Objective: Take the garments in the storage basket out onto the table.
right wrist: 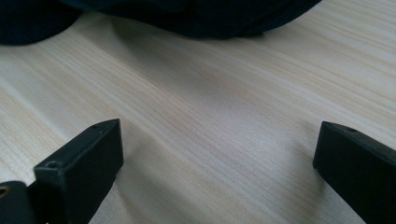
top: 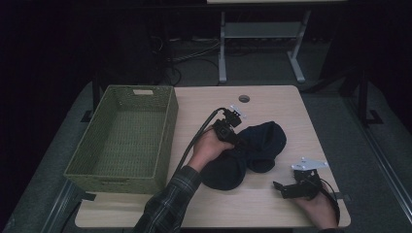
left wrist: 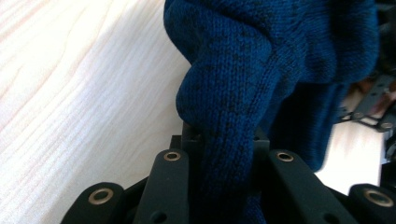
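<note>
A dark blue knitted garment (top: 252,148) lies bunched in the middle of the light wooden table (top: 272,104). My left gripper (top: 239,141) is at the garment's left side, shut on a fold of the blue knit (left wrist: 224,116) that rises between its jaws. My right gripper (top: 281,187) rests near the table's front right edge, apart from the garment, with its jaws wide open and only bare table between them (right wrist: 217,158). In the right gripper view, the garment's dark edge (right wrist: 196,18) lies farther off, beyond the jaws.
A green woven basket (top: 125,138) stands empty on the table's left side. A round cable hole (top: 244,98) sits near the table's far edge. Behind the table are a metal frame (top: 260,39) and cables on the floor.
</note>
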